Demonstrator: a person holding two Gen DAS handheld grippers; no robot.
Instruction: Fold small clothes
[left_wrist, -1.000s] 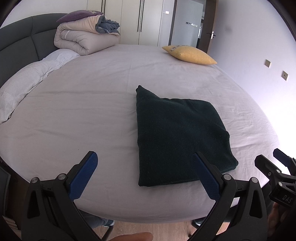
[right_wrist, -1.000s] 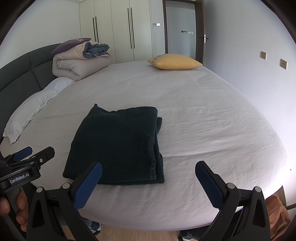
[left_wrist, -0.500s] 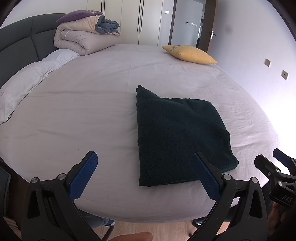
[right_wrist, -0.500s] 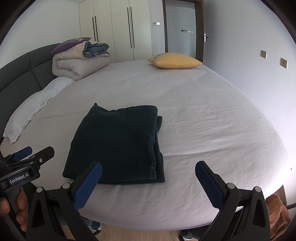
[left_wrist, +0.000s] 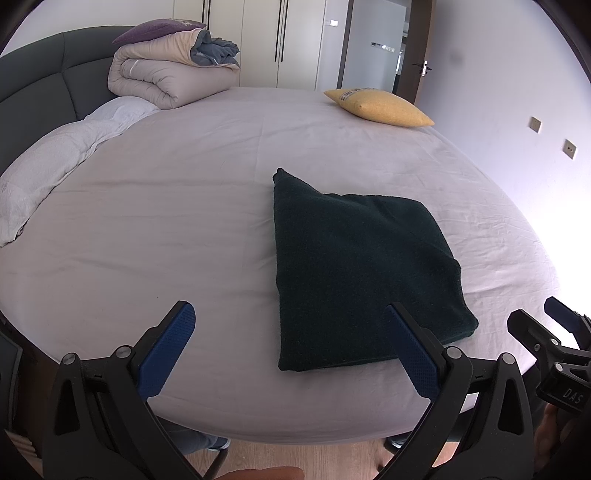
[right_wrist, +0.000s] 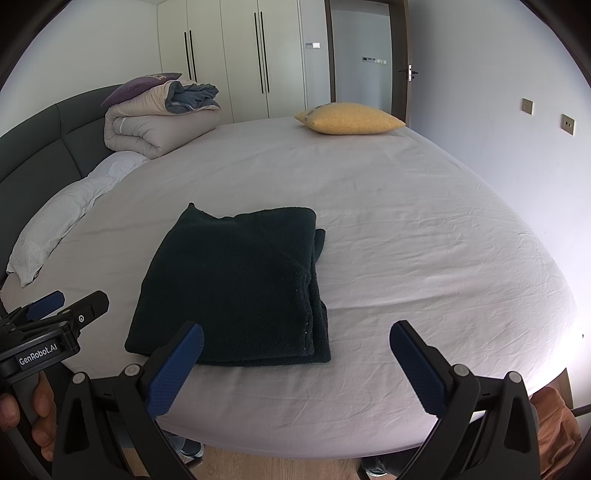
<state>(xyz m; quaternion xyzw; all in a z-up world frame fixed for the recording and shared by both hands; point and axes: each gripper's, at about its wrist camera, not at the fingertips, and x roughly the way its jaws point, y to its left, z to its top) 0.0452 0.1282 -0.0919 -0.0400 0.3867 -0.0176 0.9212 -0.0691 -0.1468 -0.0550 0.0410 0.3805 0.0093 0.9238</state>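
**both tongs released, garment folded on bed**

left tongs (left_wrist: 290, 343) spread wide, blue pads apart, nothing between them. they hang over the near edge of the bed (left_wrist: 155, 236). right tongs (right_wrist: 295, 365) same: spread wide, empty, over the near edge.

dark green garment (left_wrist: 364, 266) lies folded flat on the sheet, a rough rectangle in stacked layers. in the left wrist view it sits at 1 o'clock from the left tongs, with the right pad (left_wrist: 415, 356) overlapping its near edge in frame; cannot tell if they touch. in the right wrist view the garment (right_wrist: 236, 284) sits at 11 o'clock from the right tongs, layered edges showing along its 3 o'clock side, left pad (right_wrist: 175, 373) overlapping the near edge in frame.

each tool shows in the other's camera: right one at 4 o'clock in the left view, left one at 8 o'clock in the right view, held by a hand (right_wrist: 42, 417).

far side of bed: yellow pillow (left_wrist: 380, 107) at 1 o'clock, rolled beige duvet (left_wrist: 170, 75) at 11 o'clock against the dark headboard (left_wrist: 44, 77), white pillow (left_wrist: 48, 166) at 10 o'clock. wardrobe doors (right_wrist: 243, 59) and a door (right_wrist: 364, 61) behind.
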